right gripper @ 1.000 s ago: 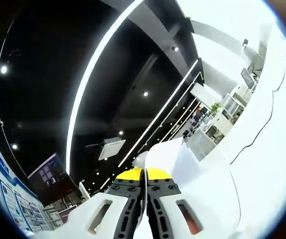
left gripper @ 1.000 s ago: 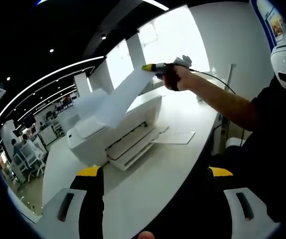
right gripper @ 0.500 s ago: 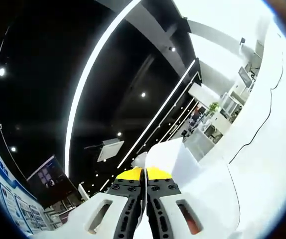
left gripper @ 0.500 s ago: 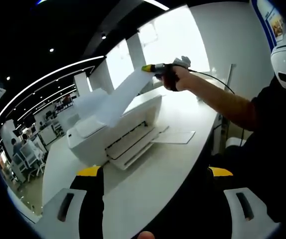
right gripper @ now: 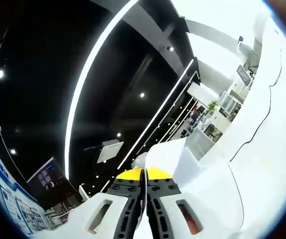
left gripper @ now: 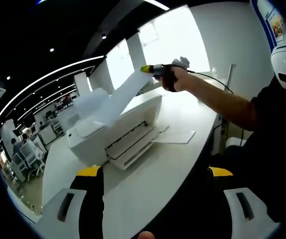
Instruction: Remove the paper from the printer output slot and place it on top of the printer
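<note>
Pinching a white sheet of paper [left gripper: 117, 98] between closed jaws, the right gripper [left gripper: 147, 68] holds it slanting in the air above the white printer [left gripper: 114, 130], which sits on a white table [left gripper: 148, 184]. Nearer, the left gripper [left gripper: 155, 172] hangs with jaws wide apart, empty, over the table's near part.

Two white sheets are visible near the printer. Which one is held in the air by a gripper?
The paper above the printer, pinched by the right gripper. The other sheet lies flat on the table.
</note>
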The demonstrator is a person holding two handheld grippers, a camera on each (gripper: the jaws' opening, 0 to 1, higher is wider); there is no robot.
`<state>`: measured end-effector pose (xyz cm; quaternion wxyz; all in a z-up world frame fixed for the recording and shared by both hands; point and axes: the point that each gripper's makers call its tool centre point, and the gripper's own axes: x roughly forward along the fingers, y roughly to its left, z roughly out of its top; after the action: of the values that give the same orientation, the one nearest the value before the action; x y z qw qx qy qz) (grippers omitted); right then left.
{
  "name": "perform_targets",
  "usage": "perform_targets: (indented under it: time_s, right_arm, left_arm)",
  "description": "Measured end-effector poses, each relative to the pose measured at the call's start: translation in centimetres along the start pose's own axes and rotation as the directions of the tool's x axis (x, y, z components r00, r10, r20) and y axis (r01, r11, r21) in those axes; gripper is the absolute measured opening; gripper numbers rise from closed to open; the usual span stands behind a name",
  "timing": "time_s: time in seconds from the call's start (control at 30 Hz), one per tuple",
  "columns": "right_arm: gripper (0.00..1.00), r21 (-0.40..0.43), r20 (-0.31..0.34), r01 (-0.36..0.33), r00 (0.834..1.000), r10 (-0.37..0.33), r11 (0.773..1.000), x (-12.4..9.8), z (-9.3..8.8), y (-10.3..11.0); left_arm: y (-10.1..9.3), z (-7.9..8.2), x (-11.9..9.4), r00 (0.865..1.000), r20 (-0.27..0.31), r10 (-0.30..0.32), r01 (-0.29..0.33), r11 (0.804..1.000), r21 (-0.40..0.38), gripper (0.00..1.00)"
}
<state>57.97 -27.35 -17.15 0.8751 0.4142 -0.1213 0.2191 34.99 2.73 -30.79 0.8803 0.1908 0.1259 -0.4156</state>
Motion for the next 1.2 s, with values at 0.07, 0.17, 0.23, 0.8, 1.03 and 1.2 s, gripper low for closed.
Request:
perform_targets:
  time_s: [0.07,0.17,0.23,0.8,1.03,1.2]
  right_arm:
    - [0.0,0.004,0.003,0.002,1.0,-0.002,1.0,0.1,0.0,-0.1]
    - [0.0,-0.001,0.003,0.008,1.0,-0.008,1.0,0.3,-0.1,-0.3]
    - [0.0,0.003,0.005,0.012,1.0,-0.012,1.0,0.4,0.0,-0.5]
    - [0.0,0.001,0.005,0.034,0.999,-0.034,0.999,1.1,-0.1,-1.2]
    - [0.0,0.031,-0.003,0.037,0.999,-0.037,0.999,1.2,-0.6,-1.8]
    - [0.0,0.03,0.006,0.045,0.999,-0.045,0.999,1.3,-0.5,-1.8]
  left_arm:
    - [0.0,0.0,0.0,1.0,0.0,0.001,-0.001,1.0,0.0,0.87]
    - [0.1,0.0,0.0,1.0,0.001,0.0,0.0,1.0,0.0,0.87]
    - [0.1,0.0,0.0,1.0,0.002,0.001,-0.001,1.0,0.0,0.87]
    - [0.2,-0.1,0.0,1.0,0.0,0.0,0.0,1.0,-0.001,0.87]
    - [0.2,0.0,-0.1,1.0,-0.001,0.001,-0.001,1.0,0.0,0.87]
    - [0.2,0.0,-0.1,1.0,0.001,0.002,-0.002,1.0,0.001,0.87]
